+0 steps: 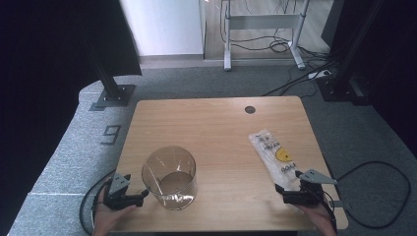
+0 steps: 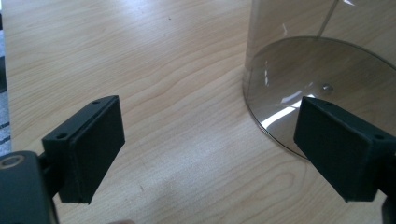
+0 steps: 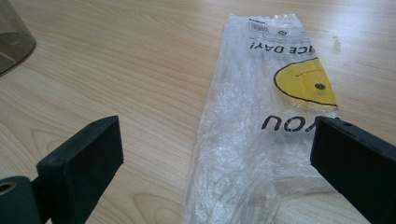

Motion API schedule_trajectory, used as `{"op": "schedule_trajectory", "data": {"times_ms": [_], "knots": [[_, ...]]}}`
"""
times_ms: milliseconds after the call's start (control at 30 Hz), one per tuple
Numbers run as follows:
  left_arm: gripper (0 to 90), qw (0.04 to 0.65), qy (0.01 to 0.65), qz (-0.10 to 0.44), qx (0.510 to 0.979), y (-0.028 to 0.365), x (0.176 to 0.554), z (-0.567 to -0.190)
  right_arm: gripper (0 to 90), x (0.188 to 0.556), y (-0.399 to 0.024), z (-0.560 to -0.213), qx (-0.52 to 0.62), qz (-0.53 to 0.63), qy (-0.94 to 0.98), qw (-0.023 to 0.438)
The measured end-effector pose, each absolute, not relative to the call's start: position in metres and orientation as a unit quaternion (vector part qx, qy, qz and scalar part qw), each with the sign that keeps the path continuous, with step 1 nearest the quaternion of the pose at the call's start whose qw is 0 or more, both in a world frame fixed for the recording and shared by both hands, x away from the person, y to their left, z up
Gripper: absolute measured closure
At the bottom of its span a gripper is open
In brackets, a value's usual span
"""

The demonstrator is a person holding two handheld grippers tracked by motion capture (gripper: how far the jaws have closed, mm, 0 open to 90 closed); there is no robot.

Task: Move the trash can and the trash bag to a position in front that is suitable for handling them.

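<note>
**Both claws wide, nothing gripped**

Wooden table (image 1: pixel 216 123): clear cylinder container (image 1: pixel 169 177) upright at 7 o'clock, flat smiley-print plastic bag (image 1: pixel 275 156) at 4 o'clock, well apart. Left gripper (image 1: pixel 142 195) just beside container at its 9 o'clock, jaws spread wide, holding nothing. Right gripper (image 1: pixel 281 191) at bag's near end, jaws wide, straddling bag, not pinching.

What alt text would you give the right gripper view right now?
A flattened clear plastic bag with a yellow smiley face and black lettering lies on the wooden table. The right gripper hangs just above its near end, jaws open with nothing held. A clear container's edge shows at upper left.
</note>
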State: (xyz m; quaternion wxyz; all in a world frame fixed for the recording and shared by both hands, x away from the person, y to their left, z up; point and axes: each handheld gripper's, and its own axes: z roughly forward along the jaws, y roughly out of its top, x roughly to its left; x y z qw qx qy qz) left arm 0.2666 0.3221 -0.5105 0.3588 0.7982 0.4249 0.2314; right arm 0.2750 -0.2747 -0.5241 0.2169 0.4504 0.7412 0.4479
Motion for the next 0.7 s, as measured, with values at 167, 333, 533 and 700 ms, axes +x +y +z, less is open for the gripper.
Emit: {"op": "schedule_trajectory", "data": {"times_ms": [167,333,533,700], "knots": [[4.9,0.363,0.417,0.220,0.804,0.321,0.264,-0.512,2.4,0.274,-0.275,-0.525,0.449,0.441,0.745,0.221],[2.9,0.365,0.405,0.215,0.810,0.317,0.263,-0.511,3.0,0.274,-0.277,-0.524,0.450,0.442,0.743,0.223],[1.4,0.369,0.383,0.204,0.822,0.317,0.258,-0.508,3.3,0.274,-0.278,-0.526,0.454,0.434,0.744,0.227],[1.2,0.397,0.344,0.195,0.828,0.315,0.249,-0.497,4.0,0.273,-0.281,-0.524,0.457,0.455,0.735,0.212]]}}
